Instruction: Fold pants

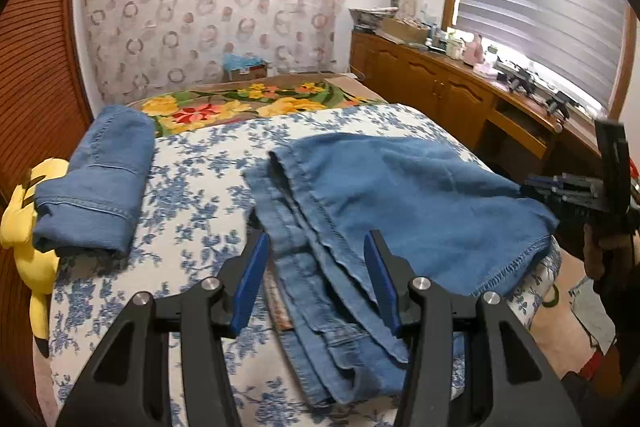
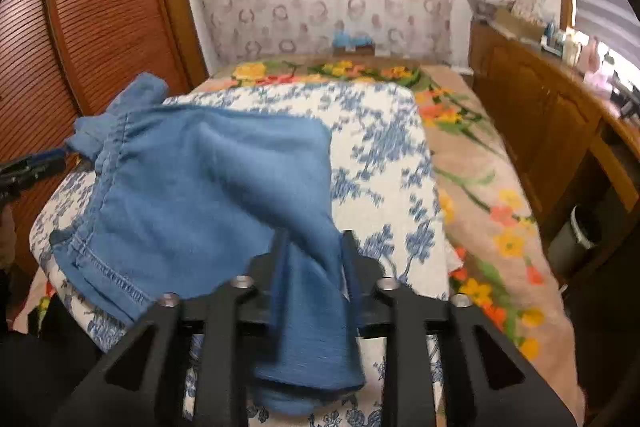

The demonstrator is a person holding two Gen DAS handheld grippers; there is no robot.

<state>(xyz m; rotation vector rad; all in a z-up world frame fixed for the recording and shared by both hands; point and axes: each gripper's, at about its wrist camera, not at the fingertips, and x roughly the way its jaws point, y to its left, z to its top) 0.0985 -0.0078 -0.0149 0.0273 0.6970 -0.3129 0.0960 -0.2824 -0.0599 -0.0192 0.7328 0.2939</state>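
the pants (image 1: 400, 195) lie across the near part of the bed (image 1: 192, 187), on its blue-flowered cover, with one hem hanging just over the near right edge. the right gripper (image 2: 312, 267) has its jaws closed on a bunch of denim at that near edge, cloth squeezed between them and spilling out below. the left gripper (image 1: 316, 279) stands open, its blue pads either side of the seam and waistband layers, not clamped on anything i can see.

the step in hand looks like carrying a leg or hem over to make a fold. to do it well, the open gripper should close on all the stacked layers at the seam, not only the top one, and both ends should rise level so the cloth comes over as one sheet. the pinched bunch on the right is thick; i'd judge it likely to land creased unless it is drawn taut before laying down.

around it: a folded blue garment (image 1: 96, 183) sits at the left edge of the bed, beside a yellow plush toy (image 1: 28, 227), well apart from the work. a flowered blanket (image 2: 480, 187) runs along the far and right sides. a cluttered wooden desk (image 1: 460, 83) stands beyond the right edge. nothing lies on the landing area; the overhanging hem could slide off.
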